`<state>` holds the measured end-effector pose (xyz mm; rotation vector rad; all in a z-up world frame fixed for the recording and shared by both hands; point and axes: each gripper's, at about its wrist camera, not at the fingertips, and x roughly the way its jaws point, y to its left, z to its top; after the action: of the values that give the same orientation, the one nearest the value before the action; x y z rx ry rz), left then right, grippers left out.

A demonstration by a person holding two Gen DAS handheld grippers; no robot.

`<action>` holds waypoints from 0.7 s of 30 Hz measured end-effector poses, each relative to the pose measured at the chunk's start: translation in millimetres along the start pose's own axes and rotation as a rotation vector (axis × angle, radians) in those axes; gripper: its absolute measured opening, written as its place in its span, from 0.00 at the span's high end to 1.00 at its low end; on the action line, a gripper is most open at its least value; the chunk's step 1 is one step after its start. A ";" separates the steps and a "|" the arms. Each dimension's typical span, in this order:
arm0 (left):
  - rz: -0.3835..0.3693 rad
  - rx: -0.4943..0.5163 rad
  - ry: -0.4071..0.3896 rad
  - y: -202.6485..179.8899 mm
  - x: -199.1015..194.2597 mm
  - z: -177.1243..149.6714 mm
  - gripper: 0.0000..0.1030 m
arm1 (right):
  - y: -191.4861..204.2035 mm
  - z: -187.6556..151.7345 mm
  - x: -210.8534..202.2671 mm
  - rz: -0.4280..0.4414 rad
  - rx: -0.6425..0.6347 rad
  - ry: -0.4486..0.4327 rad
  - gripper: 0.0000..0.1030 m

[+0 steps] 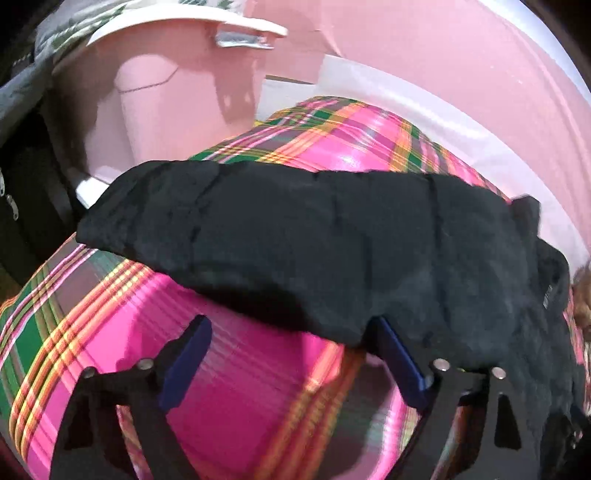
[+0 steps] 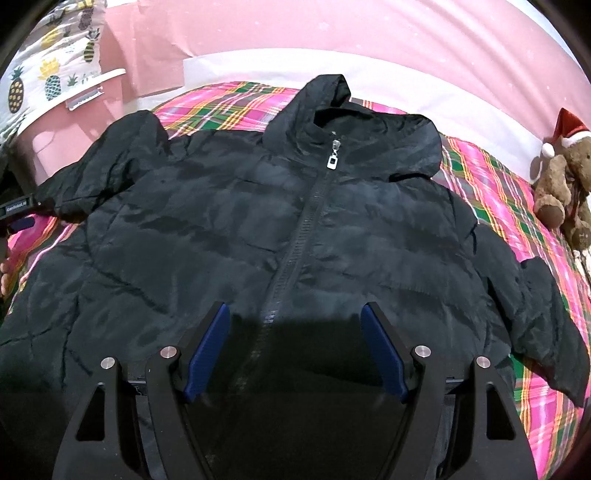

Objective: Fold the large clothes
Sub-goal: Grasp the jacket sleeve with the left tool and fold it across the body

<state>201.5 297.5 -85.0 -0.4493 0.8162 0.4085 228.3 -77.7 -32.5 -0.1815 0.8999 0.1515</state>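
plaid bedspread (image 2: pixel 229 99) | teddy bear (image 2: pixel 561 184), Santa hat, right edge | pineapple-print cloth (image 2: pixel 48 70), upper left | pink wall (image 2: pixel 332 29)

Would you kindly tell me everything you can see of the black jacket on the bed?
The black jacket is a puffy, quilted, slightly shiny hooded coat lying face up and spread flat on the plaid bedspread. Its front zipper is closed, a silver pull near the collar. The hood points toward the wall; both sleeves lie outward. In the left wrist view one sleeve lies across just beyond the open fingers.
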 end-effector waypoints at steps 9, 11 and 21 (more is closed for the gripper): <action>0.018 -0.093 -0.045 26.2 23.4 21.2 0.25 | -11.9 -1.9 19.4 -0.003 0.019 0.039 0.29; 0.034 -0.098 -0.052 29.0 27.0 26.9 0.38 | -13.7 -2.6 20.4 -0.003 0.024 0.042 0.29; 0.016 -0.019 -0.091 14.2 3.7 44.3 0.85 | -22.5 -11.7 7.1 0.000 0.050 0.045 0.29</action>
<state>223.1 333.4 -64.4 -0.4390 0.7290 0.4485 228.4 -101.8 -43.1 -0.1393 0.9476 0.1253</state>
